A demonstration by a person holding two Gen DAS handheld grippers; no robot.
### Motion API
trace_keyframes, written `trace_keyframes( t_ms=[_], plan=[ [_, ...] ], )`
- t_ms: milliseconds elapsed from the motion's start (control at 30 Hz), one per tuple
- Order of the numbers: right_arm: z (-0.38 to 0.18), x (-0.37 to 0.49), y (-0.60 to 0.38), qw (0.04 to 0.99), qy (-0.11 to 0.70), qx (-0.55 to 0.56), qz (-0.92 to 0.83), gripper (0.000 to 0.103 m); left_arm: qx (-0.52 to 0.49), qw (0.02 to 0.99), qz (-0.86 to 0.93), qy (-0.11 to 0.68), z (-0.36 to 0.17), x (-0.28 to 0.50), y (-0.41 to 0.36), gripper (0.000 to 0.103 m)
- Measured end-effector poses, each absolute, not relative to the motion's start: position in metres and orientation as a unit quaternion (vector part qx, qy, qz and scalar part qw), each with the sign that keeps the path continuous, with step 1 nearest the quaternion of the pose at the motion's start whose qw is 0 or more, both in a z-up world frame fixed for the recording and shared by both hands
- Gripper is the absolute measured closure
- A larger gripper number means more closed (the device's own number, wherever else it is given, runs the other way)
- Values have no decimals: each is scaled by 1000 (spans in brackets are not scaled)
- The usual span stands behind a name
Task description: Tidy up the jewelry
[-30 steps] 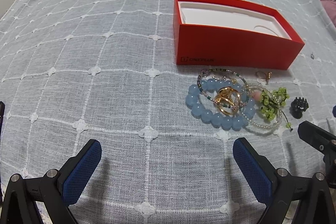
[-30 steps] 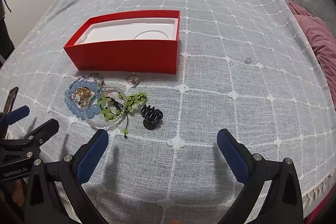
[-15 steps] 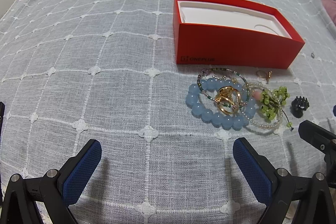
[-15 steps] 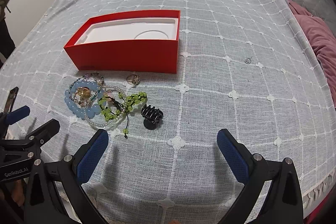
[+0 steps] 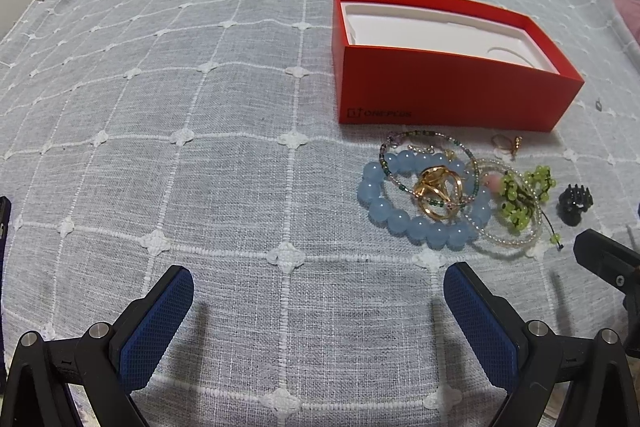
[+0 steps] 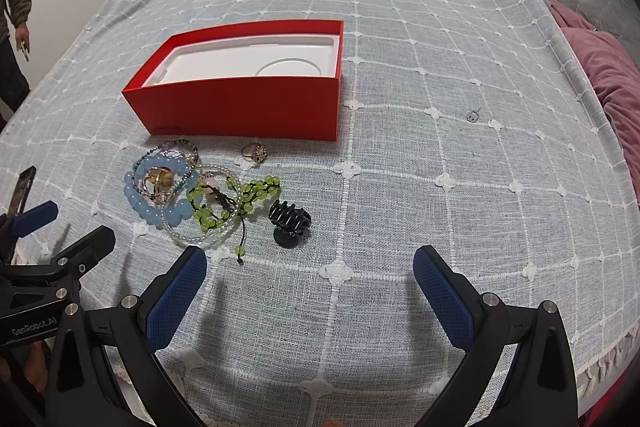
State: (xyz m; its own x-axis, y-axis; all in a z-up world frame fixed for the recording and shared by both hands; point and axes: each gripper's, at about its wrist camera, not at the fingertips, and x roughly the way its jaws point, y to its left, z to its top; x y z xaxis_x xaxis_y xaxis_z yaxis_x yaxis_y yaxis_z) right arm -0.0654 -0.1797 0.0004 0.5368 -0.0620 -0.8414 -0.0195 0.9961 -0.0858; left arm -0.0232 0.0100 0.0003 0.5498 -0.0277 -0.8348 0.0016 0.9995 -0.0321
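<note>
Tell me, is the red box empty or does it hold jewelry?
Empty. The red box shows only its bare white tray; the jewelry lies outside.

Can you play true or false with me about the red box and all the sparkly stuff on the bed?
1. The red box has jewelry inside. False: only its white tray shows.
2. The blue bead bracelet lies outside the box. True.
3. The left gripper is holding a ring. False: it is open and holds nothing.
4. The right gripper is open. True.
5. The black hair clip sits beside the green beads. True.
</note>
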Motion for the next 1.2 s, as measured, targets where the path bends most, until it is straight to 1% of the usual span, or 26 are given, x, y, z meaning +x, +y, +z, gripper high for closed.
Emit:
trace_keyframes(
  t_ms=[433, 567, 633, 667, 733, 767, 867, 933, 1000, 1033, 1100, 1200],
  plan=[
    [6, -63, -187, 879, 476, -27, -15, 0, -32, 883, -35, 467, 2, -14, 17, 1],
    [8, -62, -194, 879, 477, -22, -14, 0, -17, 882, -45, 468, 4, -9, 16, 5],
    [9, -61, -196, 878, 478, -22, -8, 0, -13, 882, -54, 468, 5, -9, 11, 11],
    [9, -60, -197, 877, 479, -21, -5, 0, -13, 881, -61, 470, 5, -8, 10, 12],
    [9, -60, -199, 876, 481, -19, -1, 2, -17, 880, -76, 468, 6, -8, 8, 17],
    [9, -60, -200, 875, 483, -17, 5, 4, -18, 880, -82, 468, 6, -8, 7, 18],
    [7, -58, -201, 873, 488, -11, 15, 14, -20, 881, -99, 462, 8, -9, 3, 26],
    [4, -56, -202, 870, 492, -6, 25, 19, -18, 881, -110, 461, 8, -10, 0, 35],
    [2, -54, -201, 867, 496, 1, 34, 26, -20, 879, -121, 461, 8, -9, -3, 42],
    [1, -52, -200, 866, 498, 2, 38, 27, -22, 878, -126, 461, 9, -9, -4, 46],
    [-1, -50, -198, 865, 499, 1, 45, 33, -24, 877, -132, 462, 9, -8, -6, 49],
    [-3, -48, -195, 865, 499, -6, 48, 38, -22, 877, -140, 460, 10, -9, -9, 52]
  ],
)
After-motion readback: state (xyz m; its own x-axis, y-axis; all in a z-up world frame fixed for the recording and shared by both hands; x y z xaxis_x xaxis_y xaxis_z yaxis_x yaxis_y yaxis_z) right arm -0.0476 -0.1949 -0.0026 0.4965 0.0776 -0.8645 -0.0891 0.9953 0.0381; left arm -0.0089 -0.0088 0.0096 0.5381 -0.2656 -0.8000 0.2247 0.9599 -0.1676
